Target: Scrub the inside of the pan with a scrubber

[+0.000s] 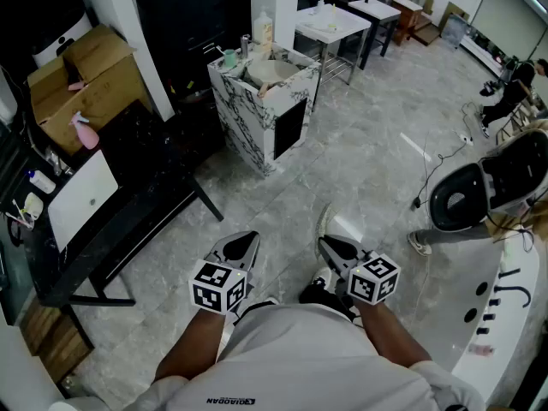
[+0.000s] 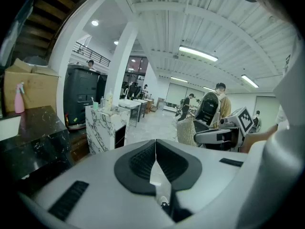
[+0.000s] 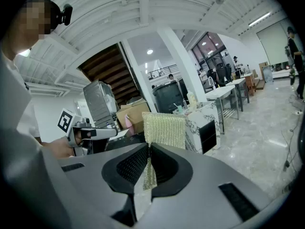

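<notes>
I stand on the grey tiled floor with both grippers held at waist height. My left gripper (image 1: 247, 241) (image 2: 155, 145) is shut, its dark pads meeting with nothing between them. My right gripper (image 1: 330, 245) (image 3: 149, 150) is shut on a gold mesh scrubber (image 3: 164, 130) (image 2: 187, 130), which sticks up past the pads. Ahead stands a marble-patterned sink counter (image 1: 257, 118) (image 2: 106, 128) (image 3: 202, 123), well out of reach. A pale round vessel (image 1: 272, 70) sits in its top; I cannot tell if it is the pan.
A black table (image 1: 128, 221) with a white board (image 1: 81, 197) runs along the left, a pink spray bottle (image 1: 86, 131) and cardboard box (image 1: 77, 80) beyond it. A black chair (image 1: 462, 197) and cables lie to the right. White tables (image 1: 334, 24) stand behind the counter.
</notes>
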